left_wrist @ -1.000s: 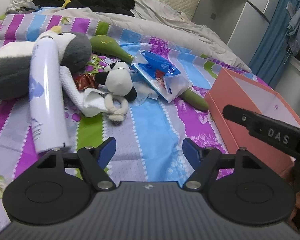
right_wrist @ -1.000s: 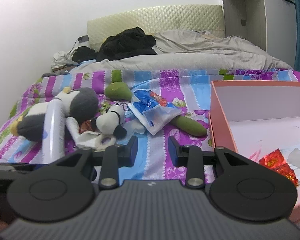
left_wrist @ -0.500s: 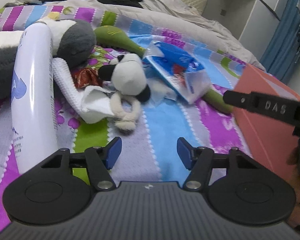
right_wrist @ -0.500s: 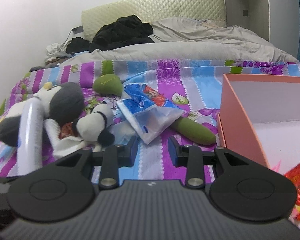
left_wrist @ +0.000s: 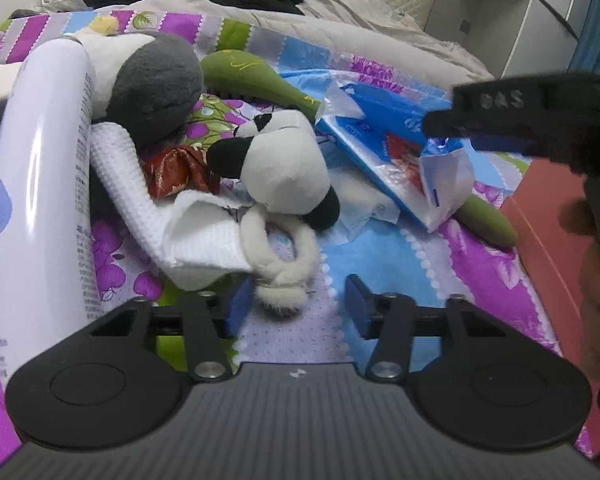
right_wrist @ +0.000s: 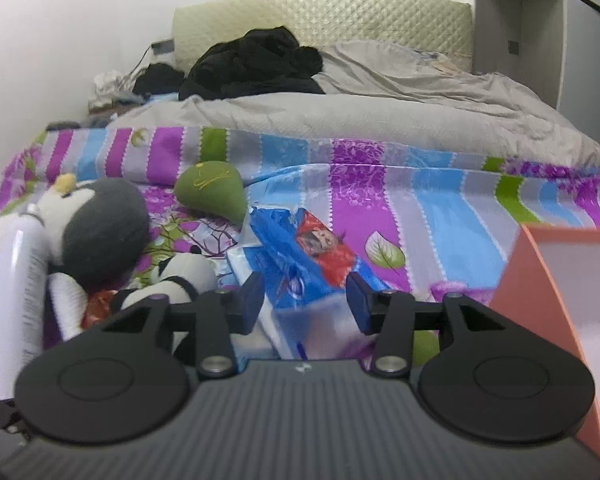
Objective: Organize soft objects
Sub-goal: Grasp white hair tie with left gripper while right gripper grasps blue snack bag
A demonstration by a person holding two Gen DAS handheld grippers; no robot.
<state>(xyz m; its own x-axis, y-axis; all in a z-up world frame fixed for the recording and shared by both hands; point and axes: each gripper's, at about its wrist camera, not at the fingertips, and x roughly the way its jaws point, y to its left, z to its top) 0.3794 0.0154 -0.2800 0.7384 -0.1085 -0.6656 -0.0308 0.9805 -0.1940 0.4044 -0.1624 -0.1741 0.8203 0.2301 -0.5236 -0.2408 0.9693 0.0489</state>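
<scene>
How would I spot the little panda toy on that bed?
On the striped bedsheet, look between the big grey-and-white plush and the blue plastic pack. The small panda plush lies there, white with black ears and a looped cream tail.

Bedsheet [left_wrist: 384, 256]: purple, blue, green, grey stripes, floral print. Panda plush [left_wrist: 280, 168]: white, black. Tissue pack [left_wrist: 396, 144]: blue, red. Box [right_wrist: 540, 280]: salmon pink. Bottle [left_wrist: 40, 184]: white. Long plush [left_wrist: 252, 76]: green.

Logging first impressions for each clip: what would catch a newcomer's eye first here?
Probably the heap of soft things on the striped bedsheet: a small panda plush lies in the middle, just ahead of the left hand-held gripper, with a bigger grey-and-white plush behind it. A blue tissue pack sits to the right, near the pink box.
</scene>
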